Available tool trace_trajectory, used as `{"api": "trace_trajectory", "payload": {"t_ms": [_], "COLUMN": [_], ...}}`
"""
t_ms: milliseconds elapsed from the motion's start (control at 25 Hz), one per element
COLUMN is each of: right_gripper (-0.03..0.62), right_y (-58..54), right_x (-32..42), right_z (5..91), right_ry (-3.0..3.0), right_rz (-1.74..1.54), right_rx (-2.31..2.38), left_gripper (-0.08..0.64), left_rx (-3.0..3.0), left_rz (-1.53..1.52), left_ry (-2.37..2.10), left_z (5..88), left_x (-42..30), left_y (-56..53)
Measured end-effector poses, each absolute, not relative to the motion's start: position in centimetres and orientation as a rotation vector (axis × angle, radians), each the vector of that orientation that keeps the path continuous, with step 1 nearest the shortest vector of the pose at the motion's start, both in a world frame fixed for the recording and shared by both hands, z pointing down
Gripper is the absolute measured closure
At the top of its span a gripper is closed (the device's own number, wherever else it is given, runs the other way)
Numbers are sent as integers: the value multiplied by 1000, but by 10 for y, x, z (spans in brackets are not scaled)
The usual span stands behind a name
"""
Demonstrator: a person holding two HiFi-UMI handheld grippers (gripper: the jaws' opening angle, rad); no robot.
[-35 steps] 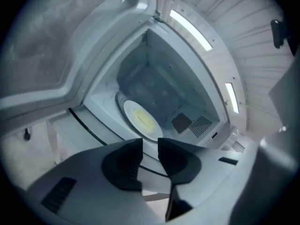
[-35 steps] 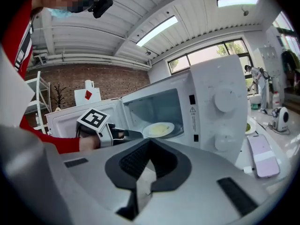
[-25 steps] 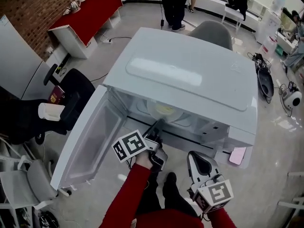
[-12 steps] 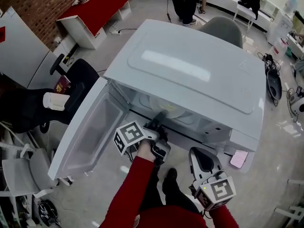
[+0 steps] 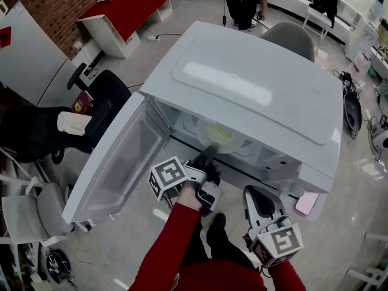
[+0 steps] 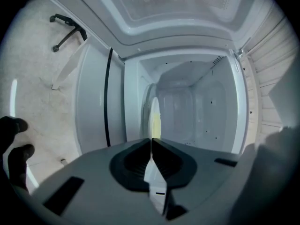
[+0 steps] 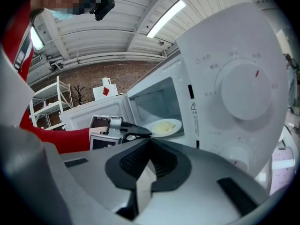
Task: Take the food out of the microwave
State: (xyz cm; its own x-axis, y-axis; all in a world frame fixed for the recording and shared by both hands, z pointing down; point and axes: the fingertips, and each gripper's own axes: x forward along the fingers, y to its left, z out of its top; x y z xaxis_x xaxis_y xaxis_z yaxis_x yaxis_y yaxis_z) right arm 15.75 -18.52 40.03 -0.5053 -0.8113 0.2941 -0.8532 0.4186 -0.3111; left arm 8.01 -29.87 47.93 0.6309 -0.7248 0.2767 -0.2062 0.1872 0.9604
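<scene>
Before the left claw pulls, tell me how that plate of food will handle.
The plate looks stiff and glazed, so probably slippery. The left claw seems to pinch only its near rim, so it may tip. The pale food looks loose and could slide.

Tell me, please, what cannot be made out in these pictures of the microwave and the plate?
- Head view: the microwave top covers the far half of the plate; the left gripper covers its near rim.
- Left gripper view: the plate shows only edge-on, so the food is unreadable.
- Right gripper view: the markings round the dial are too small to read.
</scene>
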Motion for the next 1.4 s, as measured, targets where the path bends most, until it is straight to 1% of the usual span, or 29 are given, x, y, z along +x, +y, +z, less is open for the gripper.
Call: {"api": "trace_trajectory", "payload": {"t_ms": [160, 440, 680, 1080, 1200, 1400], "right_gripper": [583, 583, 583, 583, 583, 583], "right_y": [-182, -177, -171, -158, -152, -135], "right_x": [156, 156, 154, 160, 157, 164], "right_z": [406, 405, 403, 399, 394, 395], "right_ry": [-2571, -2560, -2557, -2548, -2528, -2500], "right_rz": [579, 577, 562, 569, 662, 657], "right_rx": [1488, 1488, 1496, 1550, 1575, 1602], "left_gripper": [537, 523, 538, 538, 538, 538], "left_rx": [1372, 1356, 1349, 1420, 1440, 1466], "left_rz": [-446, -468, -491, -528, -498, -409], "left_ry": [-851, -839, -822, -671, -609, -515], "left_z": [479, 483, 481, 455, 443, 431], "left_x": [77, 77, 74, 65, 62, 60], "left_y": [-293, -302, -297, -254, -232, -193]}}
